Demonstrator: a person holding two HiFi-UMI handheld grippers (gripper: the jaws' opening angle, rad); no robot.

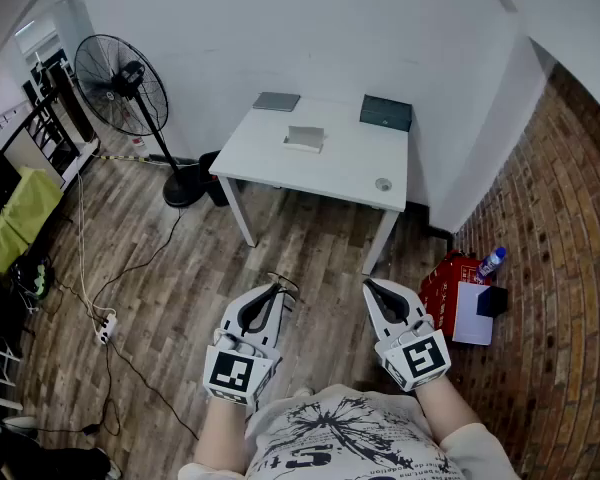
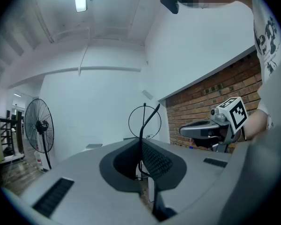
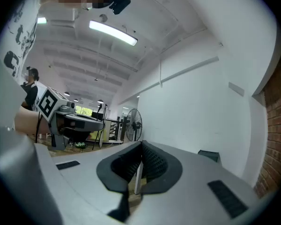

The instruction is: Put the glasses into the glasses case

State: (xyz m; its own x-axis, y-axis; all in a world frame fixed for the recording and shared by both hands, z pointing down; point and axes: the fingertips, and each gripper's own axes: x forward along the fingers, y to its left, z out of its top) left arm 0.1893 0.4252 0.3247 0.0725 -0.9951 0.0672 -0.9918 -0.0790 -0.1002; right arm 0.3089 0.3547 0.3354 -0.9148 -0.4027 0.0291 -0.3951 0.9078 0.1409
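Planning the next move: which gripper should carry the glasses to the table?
Left. The left gripper is shut on the glasses and can likely carry them to the table. The right gripper is shut and empty.

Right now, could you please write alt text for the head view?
The left tool grips thin wire glasses above a wood floor; the right tool is shut and empty. Ahead, a white table holds a pale case.
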